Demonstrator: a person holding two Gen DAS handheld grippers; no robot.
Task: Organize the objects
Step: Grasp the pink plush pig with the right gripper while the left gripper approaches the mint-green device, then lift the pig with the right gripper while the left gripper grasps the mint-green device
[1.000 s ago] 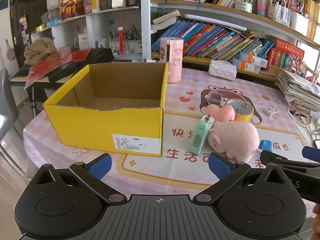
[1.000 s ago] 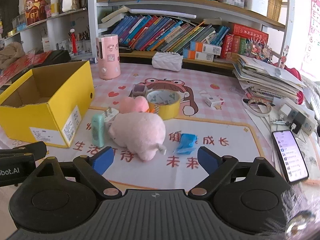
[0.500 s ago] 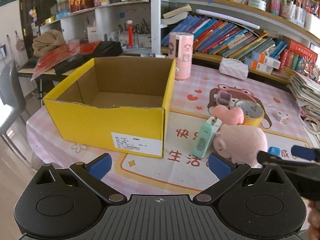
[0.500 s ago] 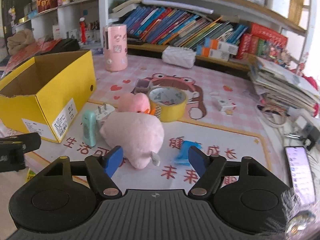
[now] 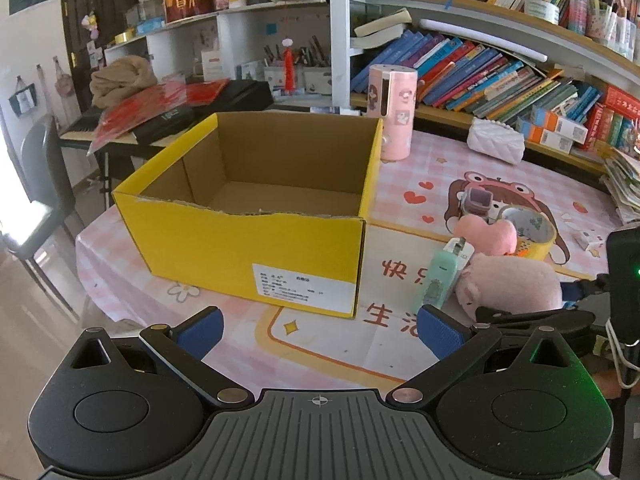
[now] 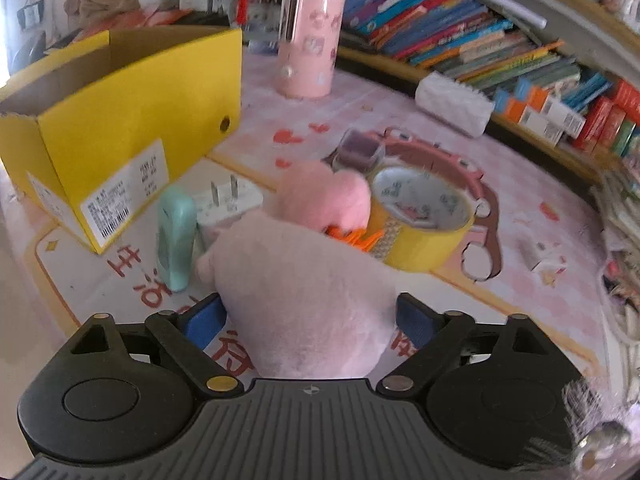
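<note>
1. Right gripper [image 6: 308,320]: jaws stood apart, having just been opening, with the pale pink plush pig [image 6: 304,300] lying between them. The pig's rump filled the gap; whether the blue pads pressed into the fur could not be told from the blurred picture.
2. Left gripper [image 5: 320,330]: jaws spread wide, with nothing between them but the pink checked desk [image 5: 320,344] cover.
3. Plush pig, as seen from the left wrist [image 5: 512,286]: lying on the desk to the right of the yellow box, with the right gripper's black body [image 5: 532,320] low over it from the right.
4. Mint-green device [image 6: 176,236]: lying on its side just left of the pig's head, touching or nearly touching it.
5. White plug adapter [image 6: 228,204]: prongs up, just behind the mint device.
6. Small pink plush [image 6: 324,196]: just beyond the pig, against the roll of yellow tape [image 6: 420,232].
7. Small purple-lidded container [image 6: 360,152]: behind the tape.
8. Yellow cardboard box [image 5: 256,252]: open-topped, nothing seen inside, on the left part of the desk, well apart from the pig.
9. Pink cylinder [image 5: 392,112]: upright behind the box's far right corner.
10. Bookshelf [image 5: 500,72]: along the far edge, packed with books.
</note>
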